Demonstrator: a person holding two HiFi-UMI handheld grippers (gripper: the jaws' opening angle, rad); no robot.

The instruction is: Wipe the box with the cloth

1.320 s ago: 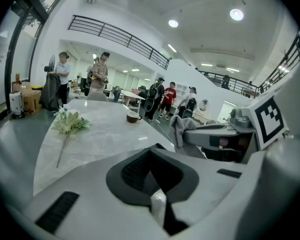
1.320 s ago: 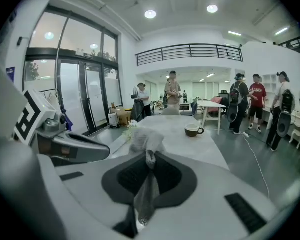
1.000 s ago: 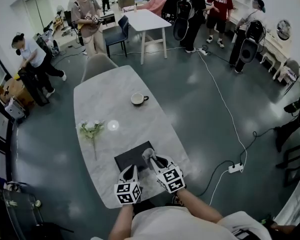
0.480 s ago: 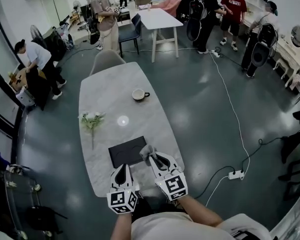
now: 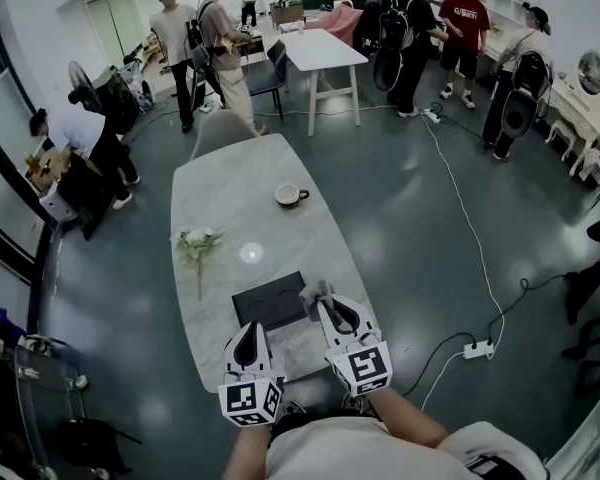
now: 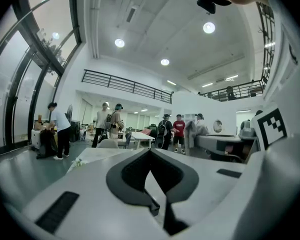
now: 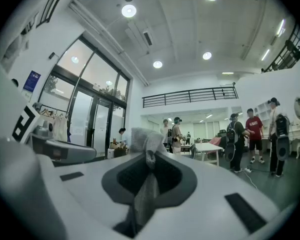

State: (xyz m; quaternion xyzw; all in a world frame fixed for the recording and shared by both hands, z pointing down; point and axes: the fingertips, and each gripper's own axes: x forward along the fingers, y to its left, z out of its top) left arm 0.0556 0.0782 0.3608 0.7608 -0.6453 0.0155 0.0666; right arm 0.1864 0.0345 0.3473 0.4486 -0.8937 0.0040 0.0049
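A flat black box (image 5: 270, 300) lies on the near end of the white marble table (image 5: 230, 203). My right gripper (image 5: 324, 300) is shut on a grey cloth (image 5: 313, 293), which sticks out past its tips at the box's right edge. In the right gripper view the cloth (image 7: 146, 143) is pinched between the jaws and bunches above them. My left gripper (image 5: 248, 336) hovers just short of the box's near edge. Its jaws are closed together with nothing between them (image 6: 150, 154).
A cup on a saucer (image 5: 291, 195) and a sprig of white flowers (image 5: 199, 245) sit farther along the table. A grey chair (image 5: 215, 128) stands at the far end. Several people stand around the room. A cable and power strip (image 5: 477, 348) lie on the floor at right.
The head view has shifted, so the table sits slightly more to the right. Both grippers keep their places by the box, the cloth still held in the right one.
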